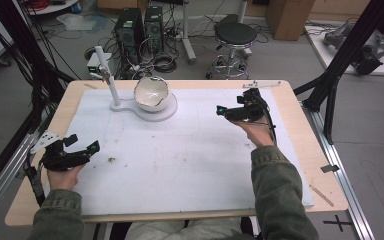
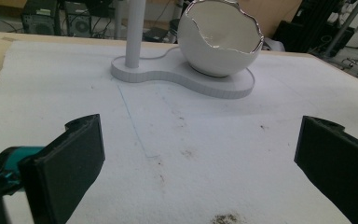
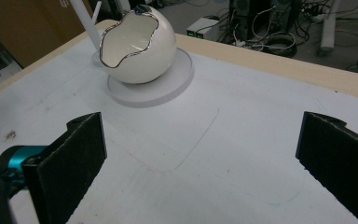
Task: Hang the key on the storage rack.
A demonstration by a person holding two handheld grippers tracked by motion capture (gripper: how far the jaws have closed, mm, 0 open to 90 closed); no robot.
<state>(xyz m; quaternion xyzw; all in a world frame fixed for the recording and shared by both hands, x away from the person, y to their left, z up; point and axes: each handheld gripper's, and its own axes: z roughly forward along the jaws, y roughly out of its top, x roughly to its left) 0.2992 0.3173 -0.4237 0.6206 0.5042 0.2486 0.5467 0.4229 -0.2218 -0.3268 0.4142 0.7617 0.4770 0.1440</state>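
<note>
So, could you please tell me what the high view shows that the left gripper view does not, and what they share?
The high view alone takes in the person's sleeves, the right hand-held gripper raised over the mat, the left hand-held gripper near the mat's left edge, and the round stool behind the table. The left gripper view alone gives its own two black jaws standing wide apart with nothing between them, and the bowl's silver-edged jagged rim up close. Both share the egg-shaped bowl, its white base, the post and the white mat.

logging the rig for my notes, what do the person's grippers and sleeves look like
Both the left gripper and the right gripper are black, each with two flat, rough black jaw pads and a teal part near the jaws. A black cable trails from each. The sleeves are olive green.
</note>
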